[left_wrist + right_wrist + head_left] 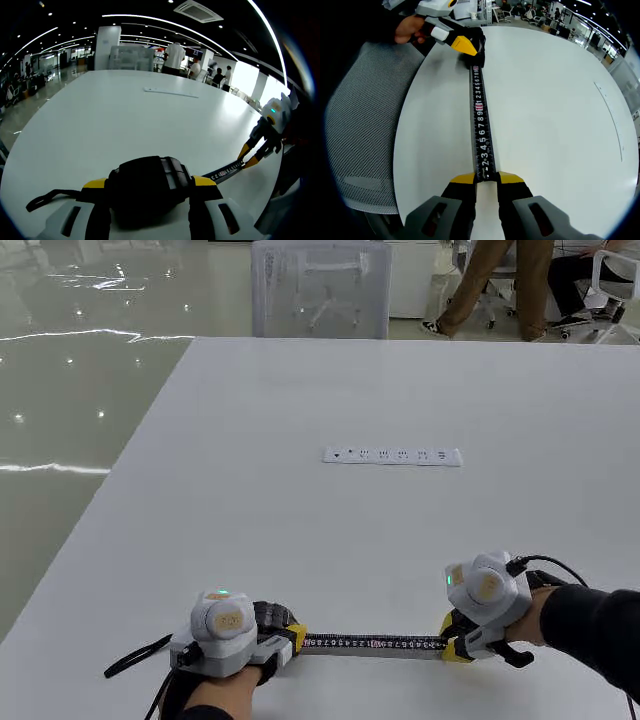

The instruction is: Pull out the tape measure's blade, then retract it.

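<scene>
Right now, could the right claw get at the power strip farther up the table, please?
Probably not yet. The table up to the power strip is bare, but the right claw is shut on the blade, which runs to the tape measure in the left claw; it must let go first.

- The tape blade (481, 125) bears white numerals on black, running 2 to 9 from its near end.
- Past a red mark (479, 106), 1 to 9 repeat.
</scene>
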`<action>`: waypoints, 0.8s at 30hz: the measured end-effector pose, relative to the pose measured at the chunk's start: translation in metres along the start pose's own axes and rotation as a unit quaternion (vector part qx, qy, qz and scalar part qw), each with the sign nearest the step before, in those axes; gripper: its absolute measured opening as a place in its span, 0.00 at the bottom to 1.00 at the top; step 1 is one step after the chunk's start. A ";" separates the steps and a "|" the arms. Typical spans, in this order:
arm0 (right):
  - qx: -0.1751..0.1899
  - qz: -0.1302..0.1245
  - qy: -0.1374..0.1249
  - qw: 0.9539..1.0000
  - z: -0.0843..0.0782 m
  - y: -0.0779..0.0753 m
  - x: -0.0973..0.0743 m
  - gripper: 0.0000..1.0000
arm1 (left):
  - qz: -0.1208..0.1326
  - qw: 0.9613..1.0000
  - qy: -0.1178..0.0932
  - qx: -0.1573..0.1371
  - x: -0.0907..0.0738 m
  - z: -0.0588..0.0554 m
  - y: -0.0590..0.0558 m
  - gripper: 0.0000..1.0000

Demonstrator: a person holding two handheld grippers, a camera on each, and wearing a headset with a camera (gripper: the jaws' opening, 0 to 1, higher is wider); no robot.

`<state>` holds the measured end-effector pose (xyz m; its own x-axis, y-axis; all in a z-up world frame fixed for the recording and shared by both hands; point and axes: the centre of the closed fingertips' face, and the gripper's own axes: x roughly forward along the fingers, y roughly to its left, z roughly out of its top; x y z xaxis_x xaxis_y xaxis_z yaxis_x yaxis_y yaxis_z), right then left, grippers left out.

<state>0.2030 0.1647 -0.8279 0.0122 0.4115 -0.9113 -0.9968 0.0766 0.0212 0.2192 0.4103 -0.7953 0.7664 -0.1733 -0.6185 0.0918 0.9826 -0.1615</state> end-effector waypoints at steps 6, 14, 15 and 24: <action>-0.002 -0.001 -0.003 1.000 0.004 0.000 0.002 0.12 | -0.003 1.000 0.000 -0.001 0.000 0.000 0.000 0.59; 0.001 -0.002 -0.009 1.000 0.009 0.001 0.003 0.12 | -0.008 1.000 0.003 -0.002 0.000 0.000 0.000 0.59; 0.001 -0.001 -0.010 1.000 0.010 0.001 0.003 0.12 | -0.008 1.000 0.003 -0.001 0.000 0.000 0.000 0.59; 0.000 -0.001 -0.018 1.000 0.018 0.001 0.007 0.12 | -0.015 1.000 0.006 -0.006 0.000 0.000 0.001 0.58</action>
<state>0.2038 0.1842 -0.8270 0.0165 0.4436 -0.8961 -0.9968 0.0771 0.0198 0.2195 0.4109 -0.7958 0.7555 -0.2043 -0.6224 0.1072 0.9759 -0.1903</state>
